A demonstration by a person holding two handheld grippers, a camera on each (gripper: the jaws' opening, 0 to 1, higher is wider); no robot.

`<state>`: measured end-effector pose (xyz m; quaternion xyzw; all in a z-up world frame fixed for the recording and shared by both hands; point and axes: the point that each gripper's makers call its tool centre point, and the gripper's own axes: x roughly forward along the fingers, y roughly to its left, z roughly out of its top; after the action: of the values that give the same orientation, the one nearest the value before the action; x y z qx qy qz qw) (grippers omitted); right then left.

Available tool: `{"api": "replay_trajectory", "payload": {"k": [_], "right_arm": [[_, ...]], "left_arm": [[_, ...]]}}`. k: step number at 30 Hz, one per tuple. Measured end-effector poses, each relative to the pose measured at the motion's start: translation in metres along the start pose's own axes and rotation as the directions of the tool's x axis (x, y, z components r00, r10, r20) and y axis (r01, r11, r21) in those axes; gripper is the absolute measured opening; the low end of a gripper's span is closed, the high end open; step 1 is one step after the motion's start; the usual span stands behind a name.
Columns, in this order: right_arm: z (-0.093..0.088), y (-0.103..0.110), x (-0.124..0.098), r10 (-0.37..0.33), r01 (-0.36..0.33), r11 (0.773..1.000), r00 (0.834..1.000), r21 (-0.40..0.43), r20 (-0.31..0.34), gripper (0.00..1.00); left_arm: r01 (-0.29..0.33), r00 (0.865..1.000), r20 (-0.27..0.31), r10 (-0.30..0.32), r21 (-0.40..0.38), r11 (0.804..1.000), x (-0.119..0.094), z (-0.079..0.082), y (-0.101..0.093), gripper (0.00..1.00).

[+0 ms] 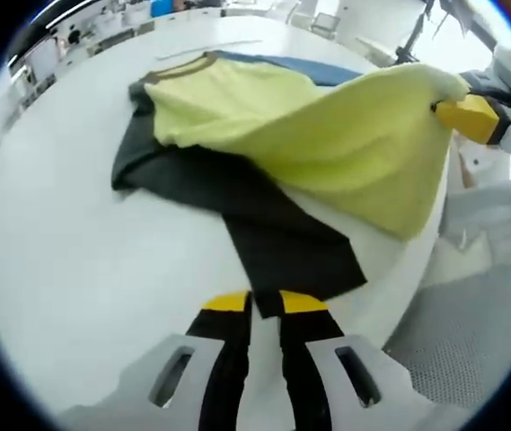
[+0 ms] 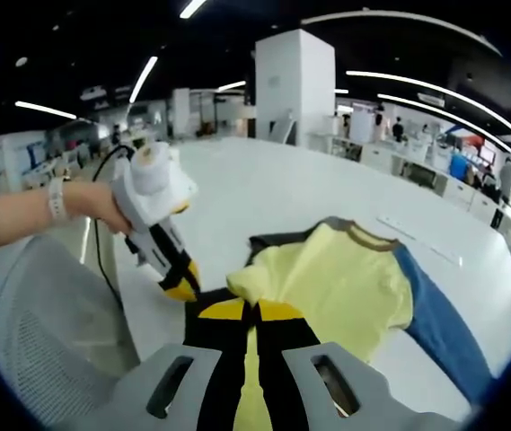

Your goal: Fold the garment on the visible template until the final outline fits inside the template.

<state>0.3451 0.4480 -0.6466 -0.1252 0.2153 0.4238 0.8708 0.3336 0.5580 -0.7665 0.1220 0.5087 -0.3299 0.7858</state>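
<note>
A yellow shirt [image 1: 327, 135] with dark grey sleeves and back [image 1: 264, 215] lies partly on a blue template [image 1: 309, 68] on the white table [image 1: 75, 269]. My left gripper [image 1: 266, 303] is shut on the dark grey edge nearest me. My right gripper [image 1: 471, 117] enters from the right, shut on a yellow edge that it holds lifted above the table. In the right gripper view, my right gripper [image 2: 253, 312] pinches yellow cloth [image 2: 336, 278], with the blue template [image 2: 439, 323] stretching right. My left gripper [image 2: 183, 289], held by a hand, grips dark cloth beside it.
A grey mesh chair [image 1: 471, 332] [image 2: 48, 332] stands at the table's near edge. The person's forearm [image 2: 13, 220] reaches in from the left. Bare white tabletop [image 2: 273, 189] spreads beyond the shirt. A white pillar [image 2: 295, 85] and desks stand far behind.
</note>
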Motion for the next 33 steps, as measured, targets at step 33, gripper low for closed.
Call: {"api": "replay_trajectory", "payload": {"k": [33], "right_arm": [[0.004, 0.000, -0.002, -0.008, 0.008, 1.000, 1.000, -0.009, 0.004, 0.03]], "left_arm": [[-0.068, 0.997, 0.043, 0.069, -0.020, 0.997, -0.024, -0.010, 0.043, 0.01]]}}
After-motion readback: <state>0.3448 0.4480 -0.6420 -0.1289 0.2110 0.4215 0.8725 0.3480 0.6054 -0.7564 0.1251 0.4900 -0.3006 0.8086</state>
